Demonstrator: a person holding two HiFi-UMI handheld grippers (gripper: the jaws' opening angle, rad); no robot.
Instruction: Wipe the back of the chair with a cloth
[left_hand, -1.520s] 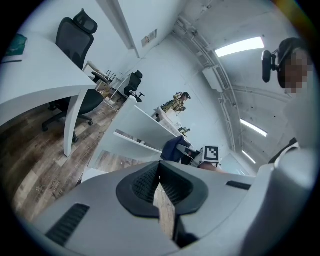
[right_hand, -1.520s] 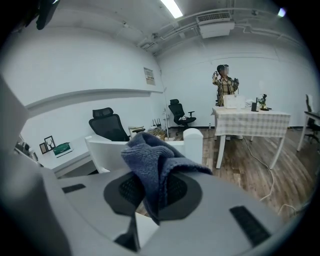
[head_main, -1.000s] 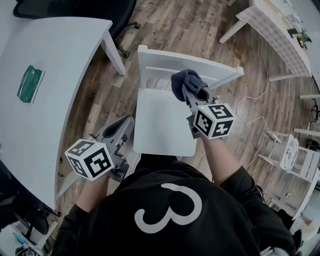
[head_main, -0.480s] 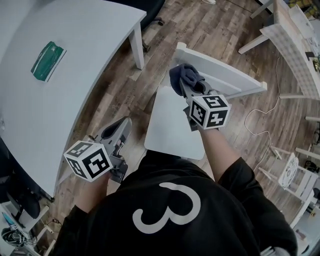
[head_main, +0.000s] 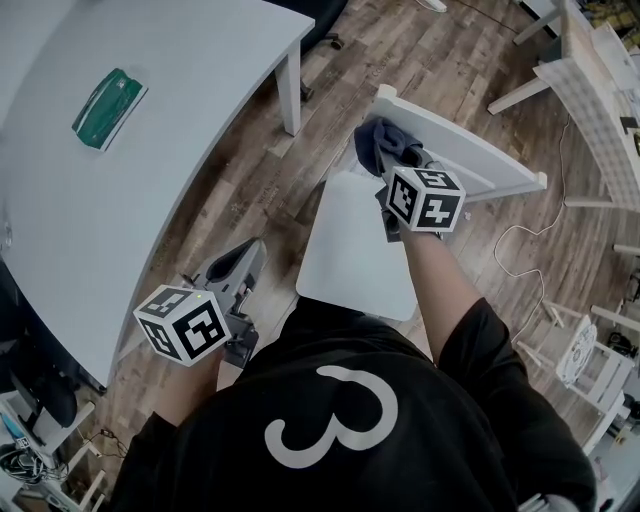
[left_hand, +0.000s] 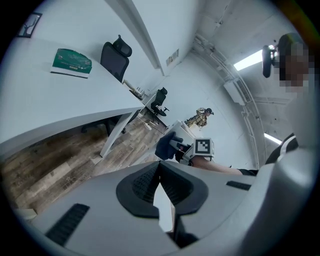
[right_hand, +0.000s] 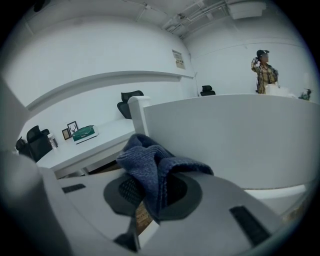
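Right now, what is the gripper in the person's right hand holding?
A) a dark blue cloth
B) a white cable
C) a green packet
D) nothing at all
A: the right gripper has its jaws shut on the dark blue cloth, which bunches out between them close to the white chair back.

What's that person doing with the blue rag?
A person holds a gripper in each hand. The right gripper is shut on a blue cloth and has it up at one end of the white chair back, so the wiping looks under way. The left gripper is shut on nothing and hangs low beside the table.
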